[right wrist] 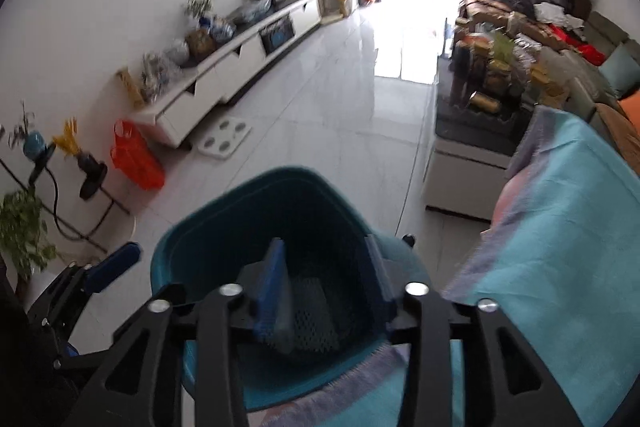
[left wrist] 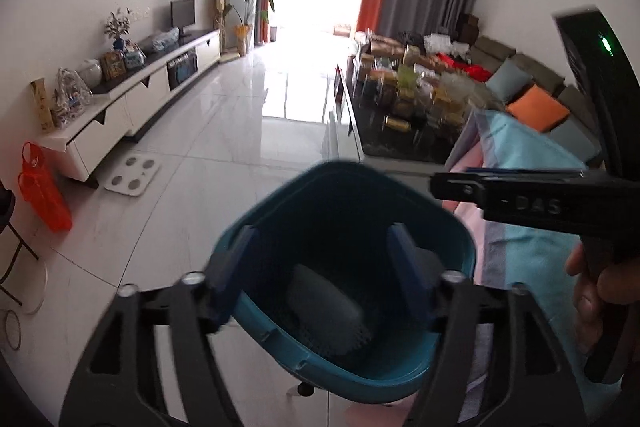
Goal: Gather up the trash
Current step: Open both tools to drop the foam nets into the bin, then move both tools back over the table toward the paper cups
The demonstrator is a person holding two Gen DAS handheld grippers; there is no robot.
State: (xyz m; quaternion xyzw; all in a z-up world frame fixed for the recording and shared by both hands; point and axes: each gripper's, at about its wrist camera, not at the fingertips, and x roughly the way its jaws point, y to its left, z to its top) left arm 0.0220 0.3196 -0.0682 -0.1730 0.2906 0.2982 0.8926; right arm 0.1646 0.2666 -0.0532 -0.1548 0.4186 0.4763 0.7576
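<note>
Two grippers of yours hang over the same teal bin [left wrist: 344, 267], which stands on the pale tiled floor [left wrist: 224, 131] just beside the bed or couch draped in a light blue blanket [right wrist: 560, 227]. Your left gripper [left wrist: 324, 275] has its jaws spread wide, one blue pad [left wrist: 236, 267] outside the bin's left rim and the other over the opening, with nothing pinched between them. Your right gripper [right wrist: 326, 285] stands about half open, its pads [right wrist: 272, 291] framing the bin's inside, and it holds nothing either. Down in the bin lies a grey, blocky piece of trash [left wrist: 324, 307] on the perforated bottom; what it is, the blur does not let you tell. In the left wrist view your right hand [left wrist: 600, 291] grasps the black handle of the other tool at the right edge.

Across the room, a long white TV cabinet [left wrist: 132, 103] runs along the left wall with a small screen [left wrist: 183, 13] and ornaments on top. A white bathroom scale [left wrist: 132, 175] lies on the floor in front of it, and an orange plastic bag [left wrist: 42, 187] sits near its end. A dark coffee table [left wrist: 400, 131] crowded with packets stands beside the sofa with its orange cushion [left wrist: 538, 109].
</note>
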